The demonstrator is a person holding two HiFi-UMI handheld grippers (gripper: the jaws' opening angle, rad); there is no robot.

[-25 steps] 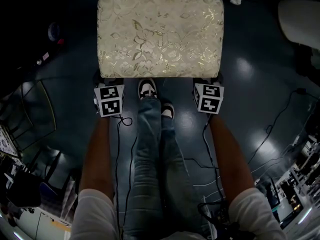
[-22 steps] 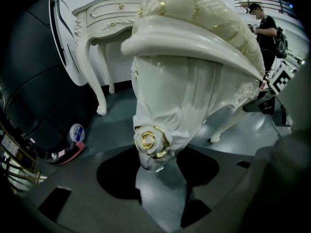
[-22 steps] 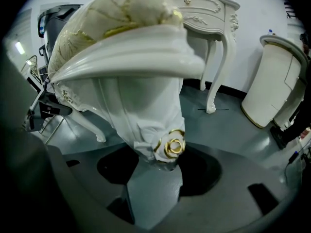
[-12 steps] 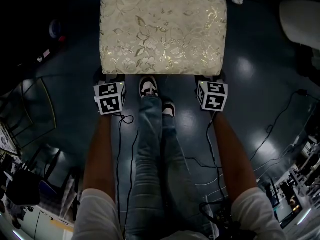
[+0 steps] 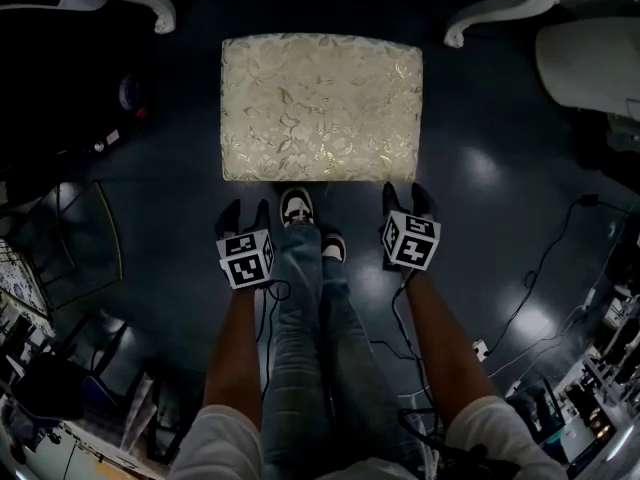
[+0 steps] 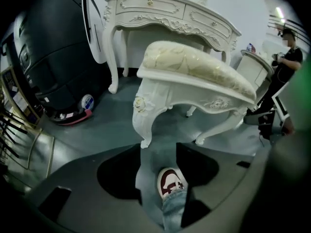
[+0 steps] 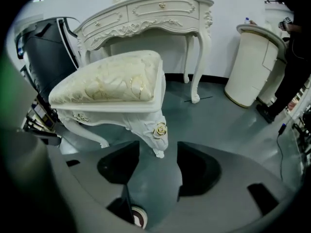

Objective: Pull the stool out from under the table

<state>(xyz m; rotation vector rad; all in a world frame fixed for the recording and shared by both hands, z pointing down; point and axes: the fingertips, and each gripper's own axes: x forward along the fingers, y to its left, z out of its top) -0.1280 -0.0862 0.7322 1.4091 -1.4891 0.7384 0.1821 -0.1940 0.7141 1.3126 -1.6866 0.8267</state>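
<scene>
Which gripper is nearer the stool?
Right, slightly. The right gripper sits just short of the stool at its near right corner; the left gripper hangs further back off the near left corner.

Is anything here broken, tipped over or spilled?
Nothing stands out. The white carved stool with the cream flowery cushion stands upright and level on the dark floor, out in front of the white carved dressing table. No spills or cracks show. The left claw and right claw are open, holding nothing.
</scene>
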